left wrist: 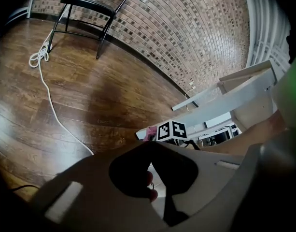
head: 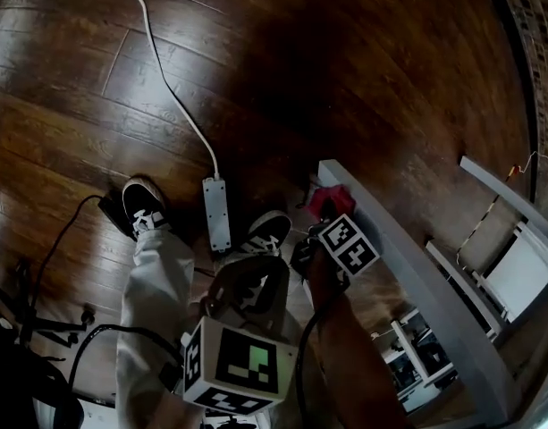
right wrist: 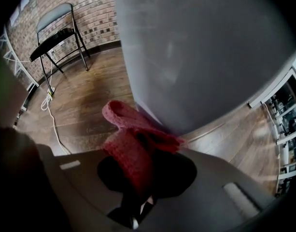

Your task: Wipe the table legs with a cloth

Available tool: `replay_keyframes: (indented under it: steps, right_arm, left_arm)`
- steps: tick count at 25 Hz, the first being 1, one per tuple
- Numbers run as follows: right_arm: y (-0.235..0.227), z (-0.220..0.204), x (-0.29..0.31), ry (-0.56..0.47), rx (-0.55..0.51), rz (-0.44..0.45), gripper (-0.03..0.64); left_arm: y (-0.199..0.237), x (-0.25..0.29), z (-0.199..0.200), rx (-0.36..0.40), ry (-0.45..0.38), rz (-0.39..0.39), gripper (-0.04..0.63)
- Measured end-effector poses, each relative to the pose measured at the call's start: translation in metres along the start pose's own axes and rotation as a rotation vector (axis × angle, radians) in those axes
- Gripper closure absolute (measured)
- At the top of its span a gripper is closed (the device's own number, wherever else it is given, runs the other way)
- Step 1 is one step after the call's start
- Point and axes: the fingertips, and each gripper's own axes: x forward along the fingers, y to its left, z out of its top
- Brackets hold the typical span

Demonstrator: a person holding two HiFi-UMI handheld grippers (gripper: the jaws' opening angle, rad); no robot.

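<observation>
While the right gripper pinches the cloth against the leg's edge, floor open beside, the left gripper seems closed; only the head view shows the power strip.

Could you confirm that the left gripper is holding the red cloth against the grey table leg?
Not quite: it is the right gripper that is holding the red cloth against the grey table leg, as the right gripper view shows. The left gripper is shut with nothing in it.
</observation>
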Motion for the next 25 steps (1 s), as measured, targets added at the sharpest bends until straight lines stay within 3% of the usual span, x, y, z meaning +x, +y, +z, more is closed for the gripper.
replay_keyframes:
  steps: [4, 12, 15, 21, 25]
  right_arm:
    - [0.006, -0.006, 0.027, -0.002, 0.018, -0.002, 0.551]
    - [0.023, -0.002, 0.067, -0.020, 0.138, 0.000, 0.551]
    - [0.030, 0.008, 0.077, -0.047, 0.292, 0.030, 0.551]
    - [0.034, 0.014, 0.094, -0.126, 0.738, 0.111, 0.549]
    - [0.030, 0.018, 0.102, -0.193, 0.903, 0.140, 0.549]
  left_arm:
    - [-0.002, 0.002, 0.010, 0.027, 0.010, -0.009, 0.594]
    - [0.012, 0.010, 0.020, 0.081, 0.069, 0.051, 0.592]
    - [0.014, 0.011, 0.022, 0.075, 0.070, 0.058, 0.594]
    - [0.017, 0.011, 0.024, 0.076, 0.071, 0.065, 0.594]
    - [0.018, 0.011, 0.024, 0.078, 0.072, 0.070, 0.594]
